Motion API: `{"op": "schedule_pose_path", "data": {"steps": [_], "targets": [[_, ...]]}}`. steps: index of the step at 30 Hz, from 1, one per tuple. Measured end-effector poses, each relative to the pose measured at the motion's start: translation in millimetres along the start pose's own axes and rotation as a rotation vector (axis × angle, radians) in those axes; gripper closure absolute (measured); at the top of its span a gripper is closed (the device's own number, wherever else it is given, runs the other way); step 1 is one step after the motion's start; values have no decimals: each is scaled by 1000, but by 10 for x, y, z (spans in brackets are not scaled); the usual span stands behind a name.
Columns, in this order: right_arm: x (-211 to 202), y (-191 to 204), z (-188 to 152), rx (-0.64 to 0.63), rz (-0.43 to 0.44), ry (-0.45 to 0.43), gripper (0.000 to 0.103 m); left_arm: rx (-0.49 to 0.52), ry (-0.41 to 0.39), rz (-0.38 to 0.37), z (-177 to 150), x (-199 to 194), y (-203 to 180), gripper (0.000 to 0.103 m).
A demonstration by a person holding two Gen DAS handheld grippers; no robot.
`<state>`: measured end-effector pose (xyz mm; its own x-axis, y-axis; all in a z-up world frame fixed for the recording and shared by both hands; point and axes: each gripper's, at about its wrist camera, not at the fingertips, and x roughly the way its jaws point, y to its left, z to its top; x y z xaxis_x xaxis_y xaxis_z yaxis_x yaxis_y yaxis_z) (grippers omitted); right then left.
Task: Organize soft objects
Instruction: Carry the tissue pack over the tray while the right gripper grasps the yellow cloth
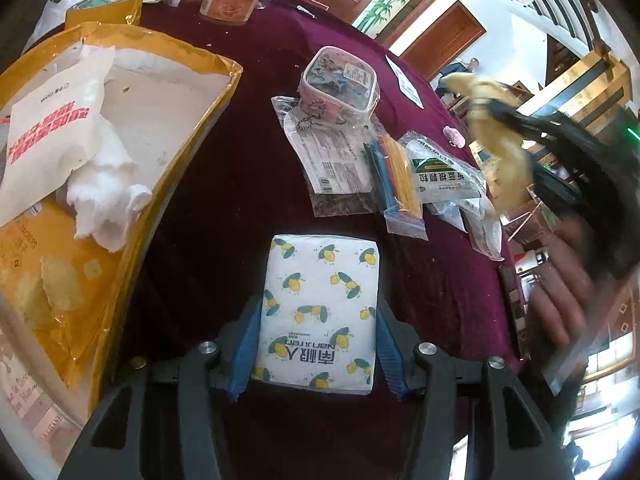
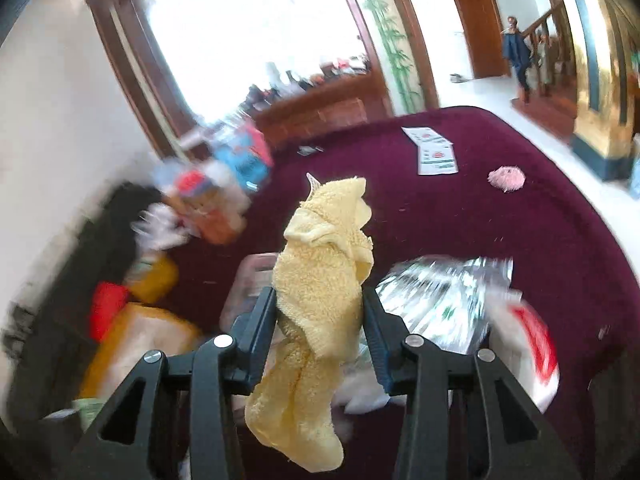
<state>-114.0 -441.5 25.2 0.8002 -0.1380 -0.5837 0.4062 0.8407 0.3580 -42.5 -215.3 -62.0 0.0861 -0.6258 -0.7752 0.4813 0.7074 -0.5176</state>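
A soft tissue pack [image 1: 320, 312], white with a lemon print, lies lengthwise between the blue pads of my left gripper [image 1: 318, 332], which is shut on its two long sides over the maroon tablecloth [image 1: 224, 184]. In the right wrist view my right gripper [image 2: 320, 308] is shut on a crumpled yellow towel [image 2: 324, 272]; the towel hangs below the fingers and stands up above them, off the table. The left wrist view shows the same yellow towel [image 1: 496, 140], blurred, at the right edge above the table, with a hand [image 1: 560, 292] below it.
An open yellow box [image 1: 192, 148] at the left holds white tissue [image 1: 104, 184] and a paper envelope [image 1: 52, 132]. Mid-table lie a clear pouch [image 1: 340, 80], plastic packets [image 1: 444, 172] and a bag of coloured sticks [image 1: 396, 184]. A pink fluffy ball [image 2: 506, 178] and a leaflet [image 2: 434, 152] lie farther back.
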Motion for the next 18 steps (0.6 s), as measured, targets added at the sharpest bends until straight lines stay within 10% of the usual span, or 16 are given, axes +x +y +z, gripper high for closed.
{"op": "schedule_pose_path", "data": {"steps": [8,18], "targets": [[-473,116,-746,61,231,60,61,-39,-26,-21,-44,-157,-5,47],[-202,979,-985,-50,380,155,61,-38,-178,-52,-31,-1253,114,47]]}}
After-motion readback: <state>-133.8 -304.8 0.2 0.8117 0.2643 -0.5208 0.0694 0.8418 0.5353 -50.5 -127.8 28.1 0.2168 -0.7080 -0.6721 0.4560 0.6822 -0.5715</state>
